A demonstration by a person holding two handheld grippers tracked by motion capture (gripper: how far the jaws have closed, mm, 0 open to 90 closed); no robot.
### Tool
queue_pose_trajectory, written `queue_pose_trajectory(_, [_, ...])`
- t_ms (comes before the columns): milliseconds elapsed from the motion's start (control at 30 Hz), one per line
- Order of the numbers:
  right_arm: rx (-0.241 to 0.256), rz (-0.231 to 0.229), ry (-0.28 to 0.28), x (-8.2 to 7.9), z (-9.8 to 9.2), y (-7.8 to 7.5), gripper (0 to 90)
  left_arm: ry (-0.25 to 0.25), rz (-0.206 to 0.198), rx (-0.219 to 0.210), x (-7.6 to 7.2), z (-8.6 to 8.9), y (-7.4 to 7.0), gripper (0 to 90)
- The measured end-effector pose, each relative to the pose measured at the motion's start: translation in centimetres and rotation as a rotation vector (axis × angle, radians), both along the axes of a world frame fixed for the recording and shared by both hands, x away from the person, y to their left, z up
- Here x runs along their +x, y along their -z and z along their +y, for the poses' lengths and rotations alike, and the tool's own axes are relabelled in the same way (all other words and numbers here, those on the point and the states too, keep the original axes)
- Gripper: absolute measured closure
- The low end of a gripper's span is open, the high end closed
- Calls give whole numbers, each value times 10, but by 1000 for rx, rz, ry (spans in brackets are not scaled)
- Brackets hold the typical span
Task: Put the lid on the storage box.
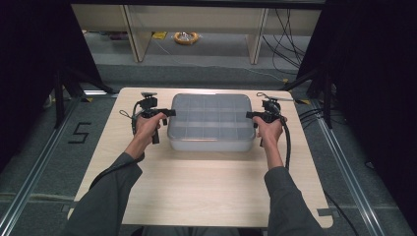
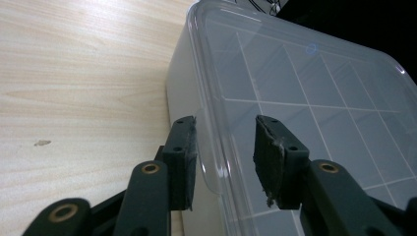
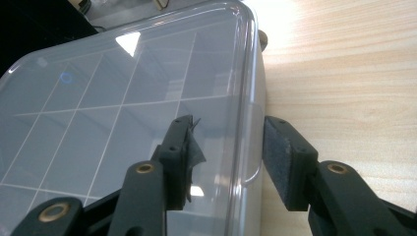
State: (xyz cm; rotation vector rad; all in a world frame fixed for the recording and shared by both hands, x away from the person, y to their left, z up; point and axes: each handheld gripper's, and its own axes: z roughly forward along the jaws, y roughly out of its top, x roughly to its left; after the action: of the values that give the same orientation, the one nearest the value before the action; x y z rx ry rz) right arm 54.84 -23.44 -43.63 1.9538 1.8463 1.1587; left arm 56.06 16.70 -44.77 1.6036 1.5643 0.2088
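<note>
A clear plastic box (image 1: 211,120) with a see-through lid and a grid of compartments stands on the middle of the wooden table (image 1: 196,187). My left gripper (image 1: 169,113) is at the box's left side. In the left gripper view its jaws (image 2: 223,157) are open and straddle the lid's rim (image 2: 216,147), one jaw outside the wall and one over the lid. At the right side my right gripper (image 1: 250,115) does the same, open (image 3: 228,157) across the lid's edge (image 3: 248,147). The compartments look bare through the lid.
Bare table lies in front of the box and on both outer sides. A small mark (image 2: 42,143) is on the wood at the left. Beyond the table, cables (image 1: 290,39) and a yellow ring (image 1: 186,37) lie on the floor among the shelf legs.
</note>
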Motion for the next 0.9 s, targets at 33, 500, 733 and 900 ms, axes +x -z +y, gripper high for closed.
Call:
queue_pose_trajectory(33, [0,1,4,0,1,0,573,-2,-2,8,0,-1,0,591])
queue_pose_trajectory(500, [-33,-16,-36,-5,-2,1,575,2,-10,4,-2,0,-1,576])
queue_pose_trajectory(733, [-46,-91,-58,-7,-11,-5,528,-2,-14,-18,-6,5,-5,539])
queue_pose_trajectory(900, [6,-67,-19,-17,-12,-17,492,27,-22,-15,-14,11,-13,511])
